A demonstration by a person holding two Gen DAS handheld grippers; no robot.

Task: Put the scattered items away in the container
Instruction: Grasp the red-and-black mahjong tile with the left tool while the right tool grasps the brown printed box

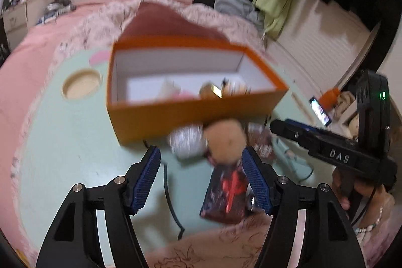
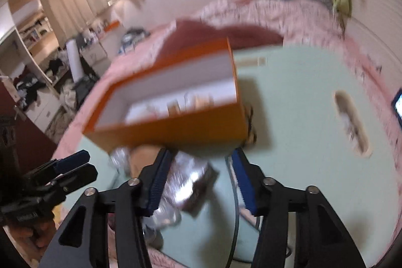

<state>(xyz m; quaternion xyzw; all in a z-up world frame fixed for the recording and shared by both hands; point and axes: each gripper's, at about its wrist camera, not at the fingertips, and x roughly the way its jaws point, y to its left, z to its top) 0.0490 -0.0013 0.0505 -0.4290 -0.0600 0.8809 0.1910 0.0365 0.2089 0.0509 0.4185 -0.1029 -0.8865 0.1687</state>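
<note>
Orange cardboard box (image 1: 176, 114), open-topped, white inside, standing on a pale green lap desk (image 1: 62, 142) laid over a pink bed (image 1: 30, 42); several small items lie blurred on its floor, kinds not legible. Scattered items just in front of the box's near wall: a silvery foil-wrapped item (image 1: 186, 142), a round tan puff (image 1: 224, 141) beside it, a dark red-patterned packet (image 1: 226, 192) nearer the camera, and a black cable (image 1: 167, 192) trailing across the desk. Left hand-held gripper (image 1: 201, 162): jaws spread wide, empty, the puff and packet between its blue pads. Right hand-held gripper (image 2: 198, 165): jaws likewise wide, empty, above a foil packet (image 2: 186, 182). Lit phone (image 1: 320, 111) at the desk's right.
</note>
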